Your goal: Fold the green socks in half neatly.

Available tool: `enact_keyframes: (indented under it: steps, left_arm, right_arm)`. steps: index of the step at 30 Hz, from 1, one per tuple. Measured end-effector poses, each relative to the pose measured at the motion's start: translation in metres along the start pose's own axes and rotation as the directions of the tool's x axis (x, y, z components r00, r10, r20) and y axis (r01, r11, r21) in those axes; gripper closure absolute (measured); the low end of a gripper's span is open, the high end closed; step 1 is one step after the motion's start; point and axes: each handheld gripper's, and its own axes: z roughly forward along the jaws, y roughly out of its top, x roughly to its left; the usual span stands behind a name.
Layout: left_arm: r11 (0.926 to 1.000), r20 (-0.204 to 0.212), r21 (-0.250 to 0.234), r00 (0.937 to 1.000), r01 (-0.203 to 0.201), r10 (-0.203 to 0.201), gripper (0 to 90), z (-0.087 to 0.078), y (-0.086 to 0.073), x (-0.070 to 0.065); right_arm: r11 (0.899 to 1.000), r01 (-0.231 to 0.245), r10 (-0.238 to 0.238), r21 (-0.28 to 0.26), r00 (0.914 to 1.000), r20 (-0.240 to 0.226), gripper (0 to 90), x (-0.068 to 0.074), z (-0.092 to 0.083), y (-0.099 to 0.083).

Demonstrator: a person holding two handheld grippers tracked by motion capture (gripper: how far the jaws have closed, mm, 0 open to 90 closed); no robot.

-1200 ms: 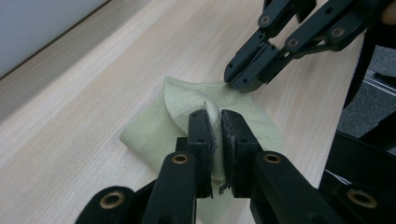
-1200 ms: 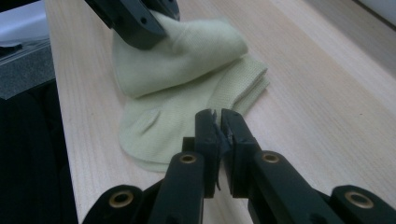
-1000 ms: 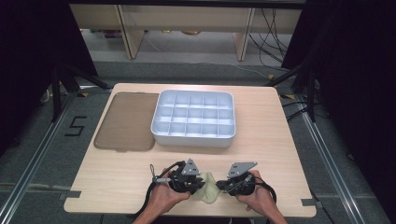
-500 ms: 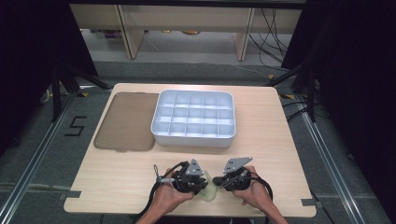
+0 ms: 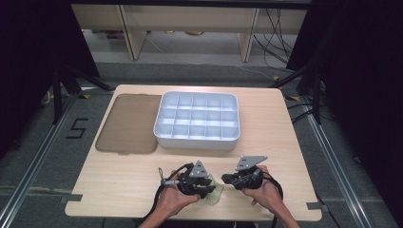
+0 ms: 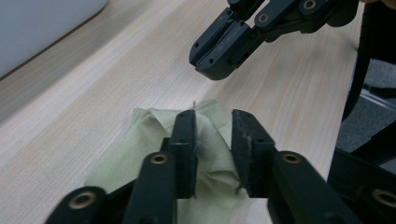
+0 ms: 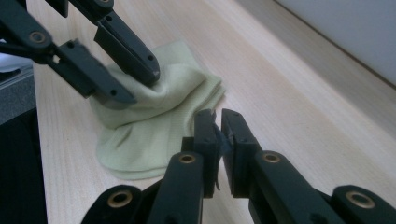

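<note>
That pale green cloth (image 6: pixel 159 154) looks light and floppy, so pinch a bunched fold; left hand-held gripper (image 6: pixel 212 122), jaws just opening, straddles it loosely, right hand-held gripper (image 7: pixel 218 122) nearly closed, empty.

One cloth (image 5: pixel 215 194), one tray (image 5: pixel 197 138), one lid (image 5: pixel 127 124), two grippers.
</note>
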Motion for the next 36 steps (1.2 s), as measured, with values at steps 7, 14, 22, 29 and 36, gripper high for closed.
enact_keyframes:
  steps: [7,14,22,29,36]
  left_arm:
    - [0.9969,0.025,-0.067,0.9989,0.043,-0.041,58.9,-0.014,0.006,-0.001]
    - [0.9938,0.013,-0.094,0.9982,0.06,-0.059,65.7,-0.035,0.0,0.009]
    - [0.9983,-0.013,-0.02,0.9985,0.054,-0.054,72.5,-0.034,-0.026,0.019]
    - [0.9986,-0.009,0.009,0.9986,0.052,-0.052,74.3,-0.022,-0.031,0.019]
    - [0.9984,-0.011,0.054,0.9998,0.018,-0.017,76.3,-0.014,-0.036,0.021]
  right_arm:
    - [0.999,-0.003,0.004,-0.033,0.9999,0.011,83.5,0.001,-0.009,0.001]
    - [0.997,-0.005,0.007,-0.076,0.9998,0.018,82.7,0.002,-0.018,0.002]
    - [0.995,0.035,-0.037,-0.093,0.9992,-0.015,80.9,0.022,-0.016,0.014]
    - [0.996,0.054,-0.057,-0.076,0.9972,-0.048,80.4,0.04,-0.004,0.019]
    - [0.997,0.076,-0.078,-0.032,0.9951,-0.061,79.8,0.039,0.009,0.018]
